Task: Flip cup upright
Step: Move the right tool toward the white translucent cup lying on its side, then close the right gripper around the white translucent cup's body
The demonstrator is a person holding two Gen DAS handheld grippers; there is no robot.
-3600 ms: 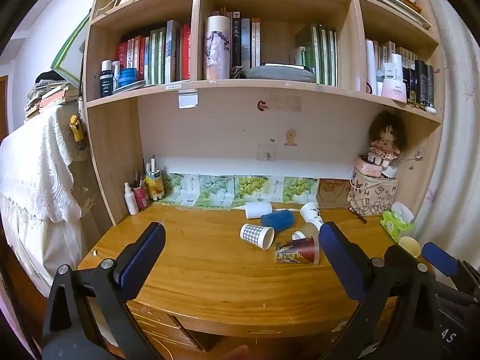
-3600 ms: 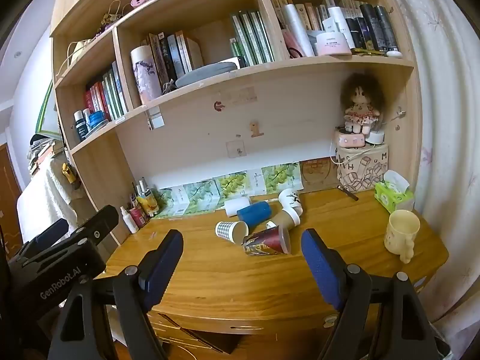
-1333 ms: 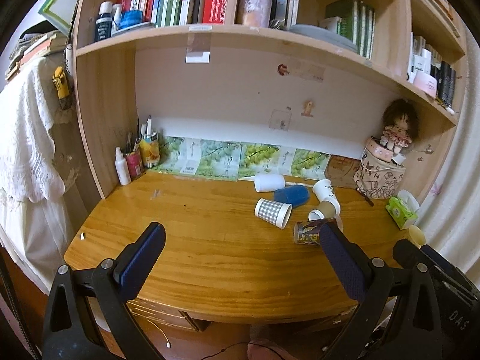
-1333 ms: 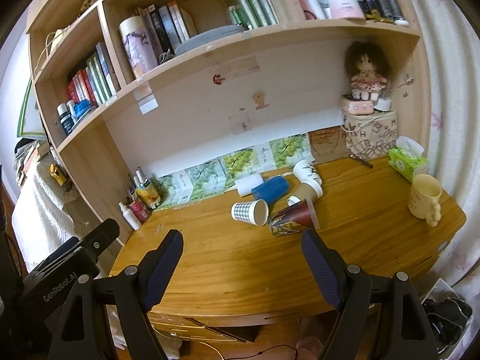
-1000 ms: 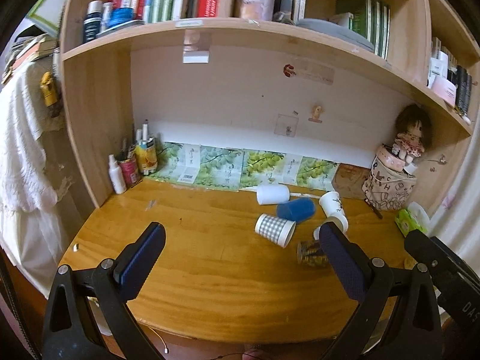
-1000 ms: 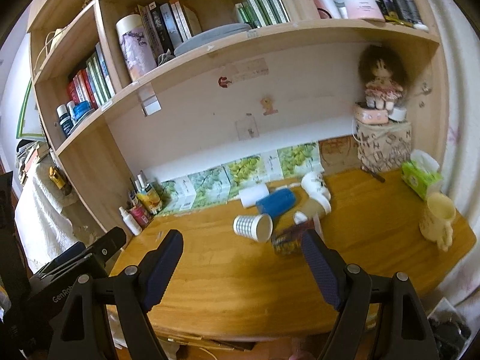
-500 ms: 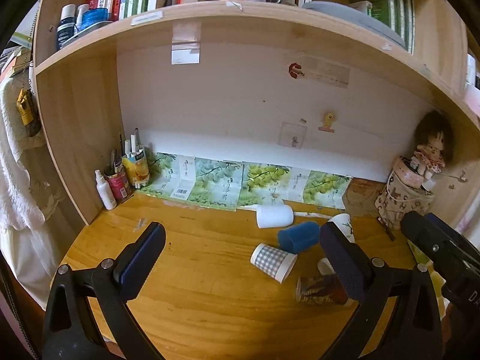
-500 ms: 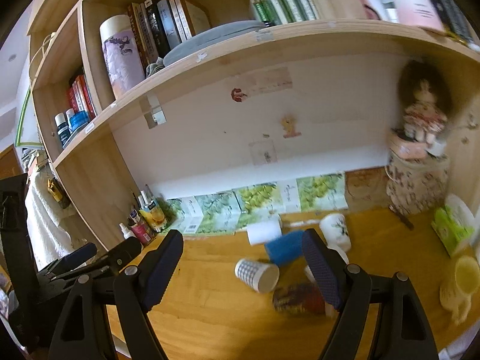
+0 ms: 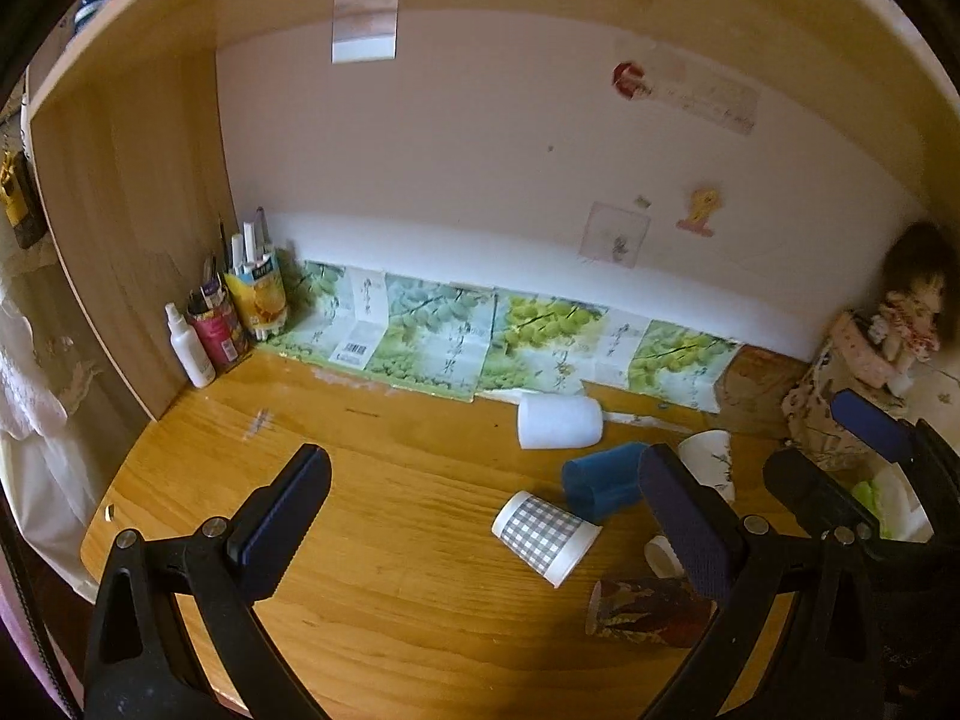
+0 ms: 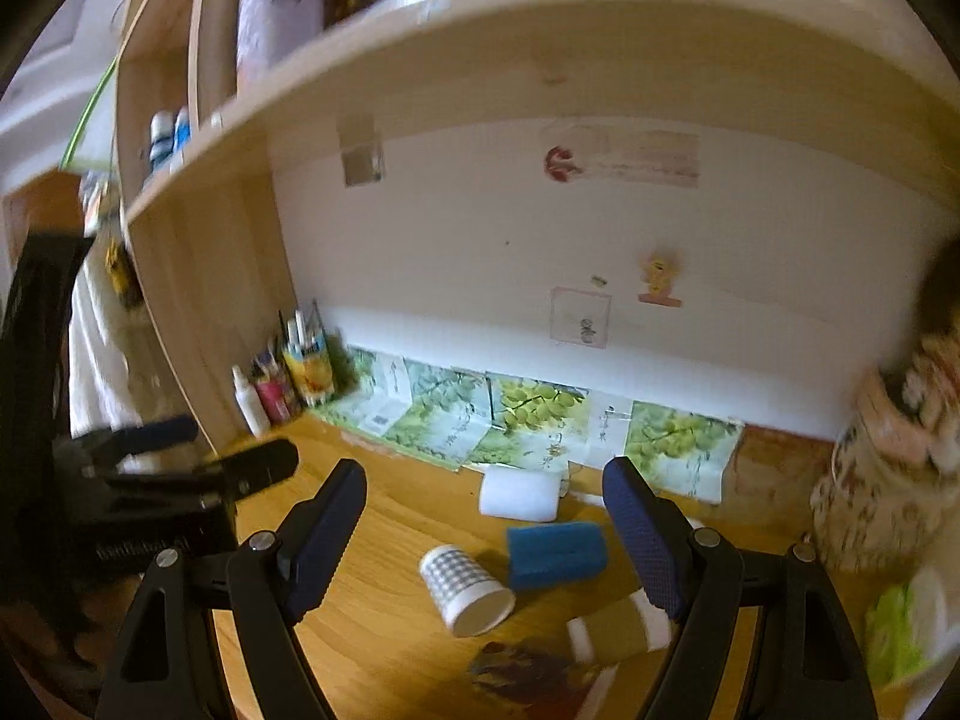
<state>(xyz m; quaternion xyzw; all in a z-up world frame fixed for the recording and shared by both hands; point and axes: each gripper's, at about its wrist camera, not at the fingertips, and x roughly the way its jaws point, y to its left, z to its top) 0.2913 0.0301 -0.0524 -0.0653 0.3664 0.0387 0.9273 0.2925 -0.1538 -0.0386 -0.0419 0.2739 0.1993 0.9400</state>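
Note:
Several cups lie on their sides on the wooden desk [image 9: 372, 540]: a grey checked paper cup [image 9: 545, 530] [image 10: 465, 588], a blue cup [image 9: 603, 480] [image 10: 555, 546], a white cup [image 9: 559, 421] [image 10: 519, 495], a dark patterned cup [image 9: 648, 606] [image 10: 528, 675], a tan cup [image 10: 618, 630] and a white floral cup [image 9: 711, 462]. My left gripper [image 9: 486, 525] is open and empty, above the desk just short of the checked cup. My right gripper [image 10: 486, 540] is open and empty, over the cluster; the checked and blue cups show between its fingers.
Pen pots and a white spray bottle [image 9: 191, 345] stand at the back left corner. Green printed paper [image 9: 480, 342] lines the back wall. A patterned box with a doll [image 9: 870, 372] stands at the right. A shelf [image 10: 540, 48] hangs low overhead. The right gripper shows in the left wrist view [image 9: 870, 468].
Both grippers have moved forward and down under the shelf toward the cups. The cups look larger and nearer. Both stay open.

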